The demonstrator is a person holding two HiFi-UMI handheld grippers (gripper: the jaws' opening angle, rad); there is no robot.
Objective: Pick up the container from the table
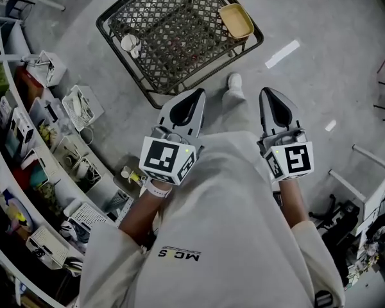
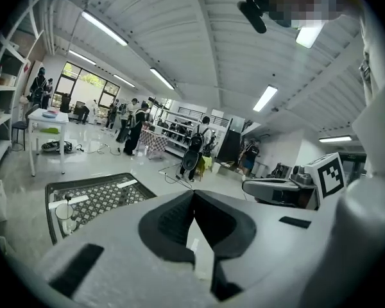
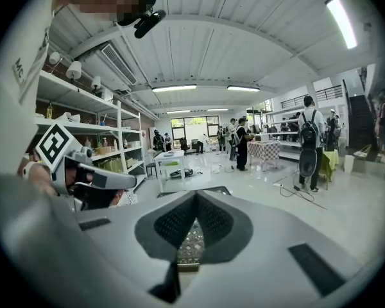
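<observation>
A shallow tan container (image 1: 236,20) rests on the far right corner of a black lattice table (image 1: 173,24) in the head view. A small white cup (image 1: 129,43) stands at the table's left side. Both grippers hang close to my torso, short of the table and apart from the container. My left gripper (image 1: 194,96) is shut and empty, its tip near the table's near edge. My right gripper (image 1: 270,92) is shut too, over bare floor. The left gripper view shows the table (image 2: 109,194) and the cup (image 2: 67,214), not the container.
Curved shelving (image 1: 25,146) packed with several boxes and devices runs along the left. Metal frames and cables (image 1: 366,191) lie at the right. My shoe (image 1: 234,82) stands by the table's near edge. Several people (image 2: 136,126) and a white table (image 2: 48,122) are far across the hall.
</observation>
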